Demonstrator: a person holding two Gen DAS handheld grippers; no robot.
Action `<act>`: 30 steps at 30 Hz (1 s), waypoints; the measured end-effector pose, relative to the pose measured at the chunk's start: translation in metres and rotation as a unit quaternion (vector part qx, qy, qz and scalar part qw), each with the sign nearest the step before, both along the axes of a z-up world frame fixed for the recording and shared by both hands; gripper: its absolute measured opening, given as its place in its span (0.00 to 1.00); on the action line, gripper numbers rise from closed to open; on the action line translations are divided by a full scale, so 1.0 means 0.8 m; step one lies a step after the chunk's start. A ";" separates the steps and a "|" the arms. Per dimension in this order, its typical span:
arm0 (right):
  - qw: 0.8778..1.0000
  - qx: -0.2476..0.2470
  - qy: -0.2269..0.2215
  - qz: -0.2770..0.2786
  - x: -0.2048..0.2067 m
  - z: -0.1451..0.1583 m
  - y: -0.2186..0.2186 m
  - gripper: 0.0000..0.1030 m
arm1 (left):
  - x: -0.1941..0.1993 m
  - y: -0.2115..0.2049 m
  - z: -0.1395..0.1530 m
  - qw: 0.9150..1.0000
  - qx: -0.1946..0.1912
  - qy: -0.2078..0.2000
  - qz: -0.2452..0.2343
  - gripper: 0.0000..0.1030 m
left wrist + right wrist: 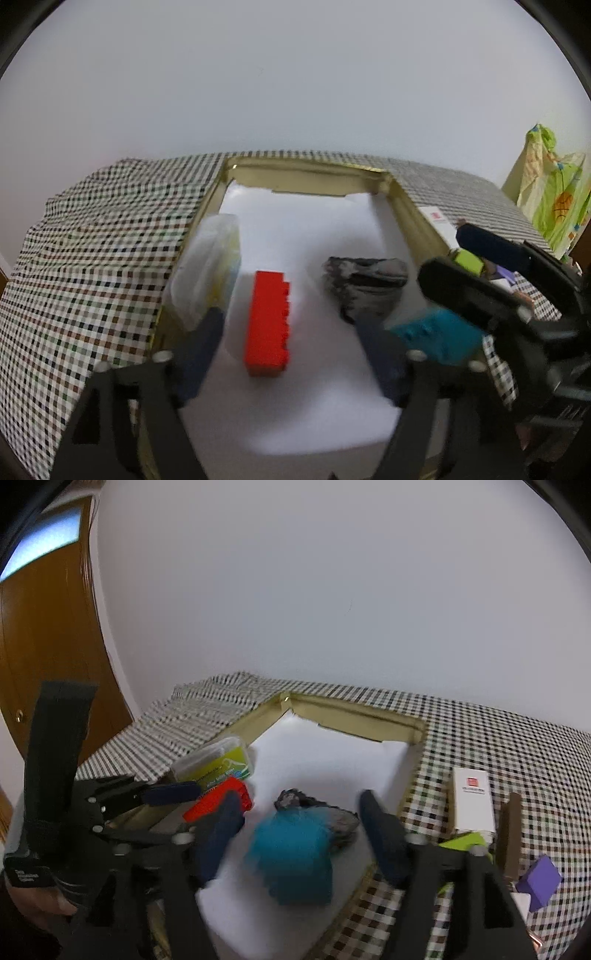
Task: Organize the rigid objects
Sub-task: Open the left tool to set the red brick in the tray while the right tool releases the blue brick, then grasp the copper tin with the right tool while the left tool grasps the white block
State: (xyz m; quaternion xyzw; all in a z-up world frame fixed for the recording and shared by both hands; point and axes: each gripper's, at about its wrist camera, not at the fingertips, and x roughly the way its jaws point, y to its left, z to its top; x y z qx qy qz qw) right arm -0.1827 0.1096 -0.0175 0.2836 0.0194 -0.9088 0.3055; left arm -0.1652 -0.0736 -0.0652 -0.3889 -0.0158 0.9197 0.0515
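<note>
Left gripper [291, 332] over the gold-rimmed box [207, 206], fingers [201, 354] spread wide, nothing between them. Red brick [267, 325] flat on the white liner straight ahead, in the gap between the fingers but not touched. Clear plastic case [207, 266] against the box's left wall, just beside the left finger. Dark crumpled lump [365, 284] right of the red brick, apart from it.

Right gripper [299, 830] also over the box, fingers [380, 834] apart, gripping nothing. Teal block [291, 860] blurred, between the fingers, no visible contact with either; cannot tell if resting on the liner or in the air. Dark lump right behind it, touching or overlapping in the right wrist view.

Box on checkered cloth covering the bench [498, 746]. Outside the box, on its right side: white carton [472, 797], lime-green block [463, 843], purple block [539, 882], brown upright piece [511, 834]. Wooden door [48, 635] far left.
</note>
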 end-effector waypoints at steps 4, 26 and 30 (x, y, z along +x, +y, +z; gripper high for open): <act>1.000 -0.027 0.012 -0.009 0.017 0.007 0.027 0.73 | 0.022 0.020 0.012 0.996 -0.066 0.052 0.018 1.00; 0.983 -0.035 -0.047 -0.177 0.045 -0.049 0.182 0.79 | 0.057 0.038 0.024 0.988 -0.022 0.126 0.083 1.00; 0.983 -0.012 -0.051 -0.173 0.037 -0.056 0.165 0.79 | 0.066 0.064 0.026 0.987 -0.044 0.137 0.066 1.00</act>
